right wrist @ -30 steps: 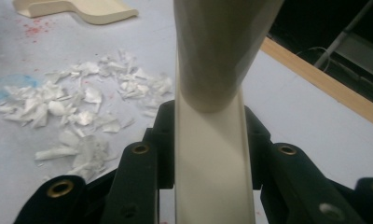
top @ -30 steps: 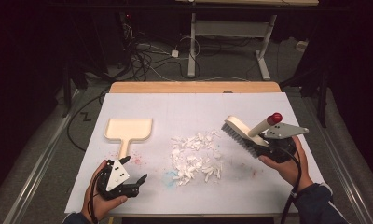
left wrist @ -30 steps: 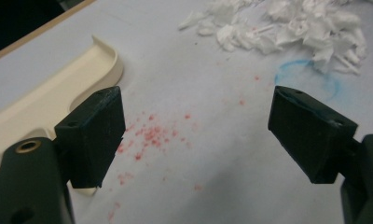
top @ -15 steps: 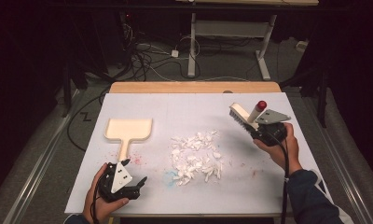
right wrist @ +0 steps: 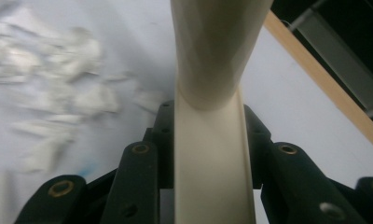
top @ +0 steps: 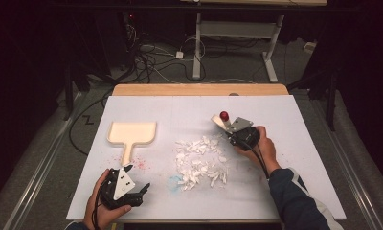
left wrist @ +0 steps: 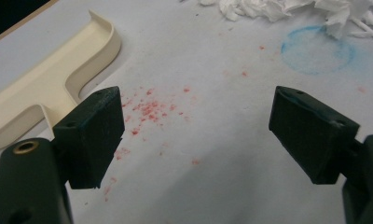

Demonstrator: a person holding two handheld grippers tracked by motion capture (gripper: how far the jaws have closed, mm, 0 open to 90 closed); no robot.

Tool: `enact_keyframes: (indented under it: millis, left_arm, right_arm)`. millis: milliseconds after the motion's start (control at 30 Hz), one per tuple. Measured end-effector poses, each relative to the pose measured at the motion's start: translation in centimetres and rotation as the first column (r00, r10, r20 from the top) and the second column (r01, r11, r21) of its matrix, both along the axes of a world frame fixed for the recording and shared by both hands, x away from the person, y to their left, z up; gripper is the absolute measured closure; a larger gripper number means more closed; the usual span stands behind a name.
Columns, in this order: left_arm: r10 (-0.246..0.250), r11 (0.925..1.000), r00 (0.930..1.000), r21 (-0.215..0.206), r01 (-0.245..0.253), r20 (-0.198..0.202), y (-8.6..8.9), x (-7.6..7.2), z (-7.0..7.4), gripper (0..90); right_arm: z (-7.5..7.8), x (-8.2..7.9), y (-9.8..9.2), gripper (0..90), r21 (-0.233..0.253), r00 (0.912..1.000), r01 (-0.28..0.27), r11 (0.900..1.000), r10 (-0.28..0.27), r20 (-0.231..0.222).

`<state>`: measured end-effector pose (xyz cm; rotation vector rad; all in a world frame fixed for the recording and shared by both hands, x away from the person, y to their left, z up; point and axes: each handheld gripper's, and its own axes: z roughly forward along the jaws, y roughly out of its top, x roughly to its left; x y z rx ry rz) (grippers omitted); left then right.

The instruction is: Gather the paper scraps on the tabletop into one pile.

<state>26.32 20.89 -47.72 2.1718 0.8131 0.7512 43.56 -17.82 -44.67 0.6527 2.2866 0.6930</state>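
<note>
Now the brush comes in to the scraps

Cream plastic hand brush with a red-tipped handle, pinched by the right claw, has swung from the tabletop's right side to the far edge of the white paper scraps, ready to sweep; its long axis tilts up and away, while the left claw rests spread near the cream dustpan

- The brush handle clamped in the right claw looks like smooth, faintly glossy cream plastic.
- The dustpan beside the left claw is similar plastic.
- The scraps look like crumpled white paper.
- The counter covering is matt white.
</note>
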Motion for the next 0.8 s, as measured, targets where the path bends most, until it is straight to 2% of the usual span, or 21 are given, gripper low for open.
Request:
enact_keyframes:
  millis: [100,133,167,200,233,267,300,333,367,400,433,467,500,567,667,733,800]
  left_arm:
    - [0.0,1.0,1.0,0.006,0.0,-0.003,-0.1,-0.1,0.0,17.2]
    - [0.0,1.0,1.0,0.006,0.0,-0.003,-0.1,-0.1,0.0,17.2]
    - [-0.002,1.0,1.0,0.009,0.002,-0.005,-0.2,-0.1,0.0,17.2]
    - [-0.003,0.9999,1.0,0.011,0.003,-0.007,-0.2,-0.1,-0.1,17.2]
    - [-0.003,0.9999,1.0,0.011,0.003,-0.007,-0.2,-0.1,-0.1,17.2]
    - [-0.005,0.9999,1.0,0.013,0.005,-0.008,-0.2,-0.2,-0.1,17.2]
    - [-0.005,0.9999,0.9999,0.013,0.005,-0.01,-0.1,-0.2,-0.1,17.2]
    - [-0.005,0.9999,0.9999,0.013,0.005,-0.01,-0.1,-0.2,-0.1,17.2]
    - [-0.002,0.9999,1.0,0.01,0.002,-0.008,-0.1,-0.2,0.0,17.2]
    - [-0.002,1.0,1.0,0.008,0.002,-0.007,-0.1,-0.2,0.0,17.2]
    - [-0.004,1.0,1.0,0.009,0.004,-0.007,-0.1,-0.2,0.0,17.2]
    - [-0.006,0.9999,1.0,0.01,0.006,-0.007,-0.1,-0.2,0.0,17.2]
    - [-0.007,0.9999,0.9999,0.011,0.008,-0.008,-0.1,-0.2,0.0,17.2]
    - [-0.008,0.9999,0.9999,0.01,0.008,-0.007,-0.2,-0.3,0.0,17.2]
    - [-0.009,0.9999,1.0,0.011,0.009,-0.005,-0.2,-0.3,0.0,17.2]
    - [-0.008,0.9999,1.0,0.008,0.008,-0.005,-0.2,-0.3,0.1,17.2]
    - [-0.008,0.9999,1.0,0.009,0.008,-0.005,-0.2,-0.3,0.1,17.2]
  right_arm:
    - [0.0,-1.3,1.1,67.3,0.018,0.9977,-0.067,0.998,0.067,-0.005]
    - [0.0,-1.3,1.1,67.3,0.018,0.9977,-0.067,0.998,0.067,-0.005]
    - [0.0,-2.3,1.8,67.2,0.04,0.9922,-0.123,0.992,0.123,-0.015]
    - [0.1,-2.7,1.9,67.2,0.034,0.9891,-0.145,0.989,0.146,-0.018]
    - [0.1,-2.7,1.9,67.2,0.034,0.9891,-0.145,0.989,0.146,-0.018]
    - [0.1,-4.1,2.4,67.2,0.035,0.9798,-0.197,0.98,0.198,-0.027]
    - [0.2,-4.6,2.5,67.2,0.04,0.9733,-0.225,0.974,0.227,-0.037]
    - [0.3,-5.0,2.6,67.2,0.045,0.9687,-0.242,0.969,0.244,-0.045]
    - [0.3,-5.0,2.6,67.2,0.045,0.9687,-0.242,0.969,0.244,-0.045]
    - [0.5,-5.7,2.7,67.2,0.046,0.9598,-0.271,0.961,0.274,-0.061]
    - [0.6,-6.2,2.7,67.3,0.045,0.9556,-0.285,0.957,0.287,-0.065]
    - [1.0,-7.1,2.8,67.4,0.059,0.9455,-0.31,0.949,0.314,-0.085]
    - [1.1,-7.4,2.8,67.4,0.061,0.9426,-0.318,0.946,0.322,-0.087]
    - [1.5,-8.1,2.7,67.5,0.056,0.9421,-0.324,0.945,0.327,-0.074]
    - [2.2,-8.3,2.4,67.6,0.077,0.9399,-0.33,0.941,0.335,-0.068]
    - [3.4,-8.3,1.9,67.5,0.086,0.9445,-0.322,0.943,0.326,-0.04]
    - [3.7,-8.2,1.7,67.5,0.095,0.9466,-0.316,0.944,0.321,-0.034]
